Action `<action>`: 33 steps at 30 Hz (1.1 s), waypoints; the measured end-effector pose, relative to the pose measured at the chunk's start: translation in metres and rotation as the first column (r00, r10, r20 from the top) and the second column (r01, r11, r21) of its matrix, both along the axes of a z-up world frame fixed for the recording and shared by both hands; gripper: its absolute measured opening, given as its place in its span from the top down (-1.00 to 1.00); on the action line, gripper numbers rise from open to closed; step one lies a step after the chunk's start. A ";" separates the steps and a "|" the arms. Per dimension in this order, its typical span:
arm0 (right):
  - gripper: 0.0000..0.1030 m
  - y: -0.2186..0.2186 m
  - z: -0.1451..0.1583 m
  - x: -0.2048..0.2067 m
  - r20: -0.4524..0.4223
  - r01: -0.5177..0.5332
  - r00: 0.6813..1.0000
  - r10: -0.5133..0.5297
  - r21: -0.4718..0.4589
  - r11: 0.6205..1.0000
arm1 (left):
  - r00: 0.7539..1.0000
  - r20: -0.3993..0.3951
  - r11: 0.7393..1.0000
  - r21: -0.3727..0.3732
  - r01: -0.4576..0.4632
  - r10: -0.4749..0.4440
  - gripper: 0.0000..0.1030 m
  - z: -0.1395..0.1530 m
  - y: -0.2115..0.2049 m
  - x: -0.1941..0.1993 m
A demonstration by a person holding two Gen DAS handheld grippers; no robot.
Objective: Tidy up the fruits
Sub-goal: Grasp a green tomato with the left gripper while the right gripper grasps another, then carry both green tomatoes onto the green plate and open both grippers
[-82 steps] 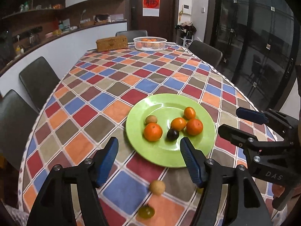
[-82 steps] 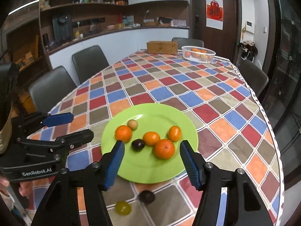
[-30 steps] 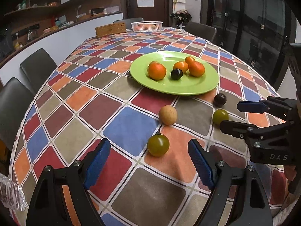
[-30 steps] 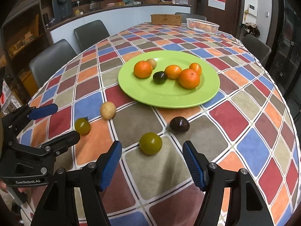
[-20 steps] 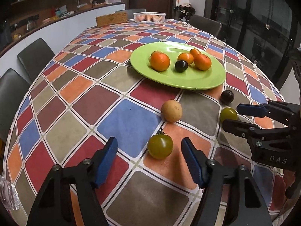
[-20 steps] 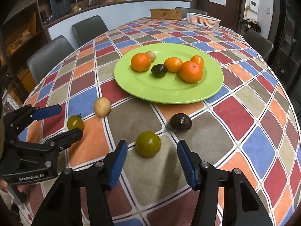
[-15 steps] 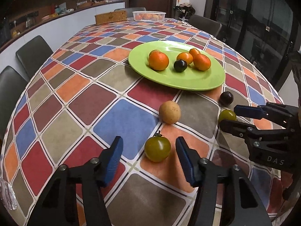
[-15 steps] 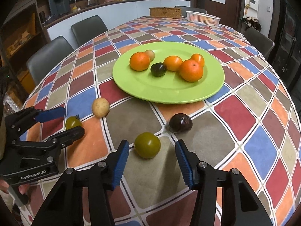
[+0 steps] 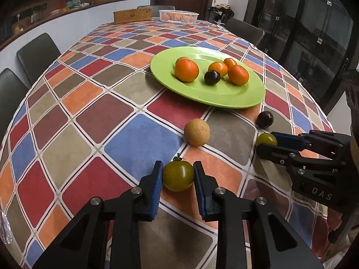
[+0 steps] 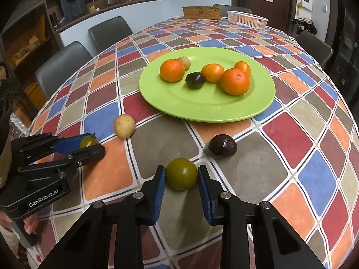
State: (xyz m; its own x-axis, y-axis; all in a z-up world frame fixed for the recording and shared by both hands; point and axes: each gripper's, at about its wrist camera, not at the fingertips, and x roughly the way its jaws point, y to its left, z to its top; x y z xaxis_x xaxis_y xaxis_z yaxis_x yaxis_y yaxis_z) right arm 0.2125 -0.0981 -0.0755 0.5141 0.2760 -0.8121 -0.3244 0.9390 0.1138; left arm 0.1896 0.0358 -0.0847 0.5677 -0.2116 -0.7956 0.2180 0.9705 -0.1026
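My left gripper [image 9: 178,174] is shut on a green tomato with a stem [image 9: 178,176] that rests on the tablecloth; it also shows in the right wrist view [image 10: 88,142]. My right gripper [image 10: 181,174] is shut on a second green tomato [image 10: 181,173], also resting on the cloth and seen in the left wrist view [image 9: 266,139]. A tan round fruit [image 9: 197,131] and a dark plum [image 10: 222,146] lie loose before a green plate [image 10: 202,109]. The plate holds several orange fruits, a dark one [image 10: 195,80] and a small tan one [image 10: 184,62].
The table has a checkered cloth [image 9: 94,103]. A white basket [image 9: 178,16] and a wicker box [image 9: 132,15] stand at its far end. Dark chairs [image 10: 62,67] line the left side and far corners. The table's near edge is close under both grippers.
Both grippers moved forward and down to the loose green tomatoes, then closed their jaws on them. The other fruits and the plate have not moved.
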 end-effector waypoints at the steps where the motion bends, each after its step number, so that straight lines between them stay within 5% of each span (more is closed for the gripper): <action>1: 0.41 0.000 0.001 -0.001 0.003 0.000 1.000 0.000 0.003 1.000 | 1.000 0.004 1.000 -0.001 0.001 -0.001 0.47 0.002 0.000 -0.001; 13: 0.48 -0.002 0.014 -0.006 0.033 -0.011 0.999 0.010 0.023 1.000 | 0.999 0.039 1.000 -0.011 0.002 -0.001 0.47 0.016 -0.001 -0.009; 15: 0.42 -0.005 0.012 -0.007 0.022 -0.001 1.000 0.000 0.033 0.999 | 0.999 0.040 1.000 -0.012 0.003 -0.002 0.47 0.017 -0.002 -0.010; 17: 0.15 -0.006 0.011 -0.007 0.017 0.010 1.000 -0.010 0.037 0.999 | 0.999 0.036 1.000 -0.012 0.004 -0.003 0.47 0.016 -0.002 -0.010; 21: 0.15 -0.004 0.006 -0.004 0.012 0.004 1.000 -0.004 0.025 1.000 | 1.000 0.029 1.000 -0.012 0.000 0.000 0.47 0.013 -0.004 -0.009; 25: 0.19 -0.004 -0.002 0.002 -0.018 0.008 1.000 -0.008 0.019 1.000 | 1.000 0.031 1.000 -0.008 -0.004 0.004 0.47 0.013 -0.005 -0.007; 28: 0.43 -0.003 -0.003 0.002 -0.014 0.006 1.000 -0.005 0.012 1.000 | 1.000 0.029 1.000 -0.008 -0.003 0.003 0.47 0.012 -0.005 -0.006; 33: 0.43 -0.004 -0.001 0.002 -0.009 0.001 1.000 0.000 0.024 1.000 | 1.000 0.032 1.000 -0.012 0.002 -0.001 0.47 0.013 -0.008 -0.004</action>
State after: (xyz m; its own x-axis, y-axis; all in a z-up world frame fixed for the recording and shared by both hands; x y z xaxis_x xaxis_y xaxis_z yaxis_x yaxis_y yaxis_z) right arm 0.2141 -0.1025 -0.0762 0.5072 0.2949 -0.8098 -0.3228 0.9362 0.1388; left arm 0.1851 0.0280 -0.0716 0.5922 -0.2220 -0.7746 0.2227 0.9689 -0.1075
